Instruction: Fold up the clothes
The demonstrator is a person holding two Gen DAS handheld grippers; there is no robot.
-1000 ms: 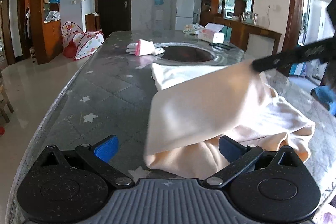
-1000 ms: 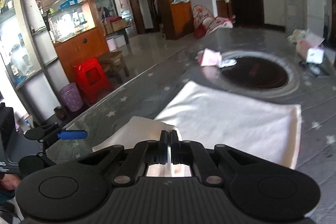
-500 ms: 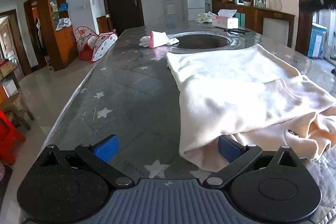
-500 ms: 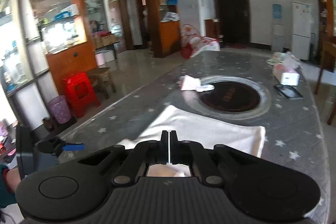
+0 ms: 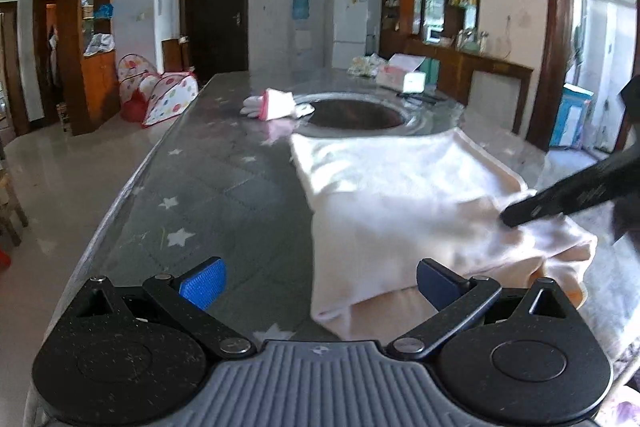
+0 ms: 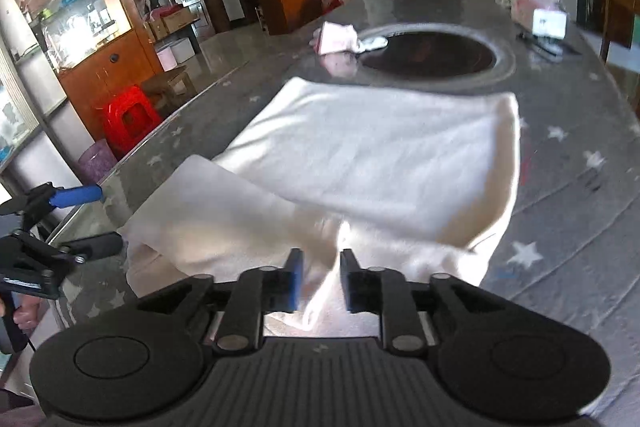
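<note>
Since half a second ago the right gripper (image 6: 319,281) has parted its fingers, releasing the cream garment (image 6: 372,151); the left gripper (image 5: 318,285) hangs wide apart, empty. It lies mid-frame on the table (image 5: 224,187), one flap laid over, lower edge bunched, so folds likely remain. No containers figure here.

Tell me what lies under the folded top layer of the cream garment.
Under the folded top layer of the cream garment, a peach-cream lower layer sticks out at the near edge, resting on the star-patterned table. Whatever lies further under is covered.
</note>
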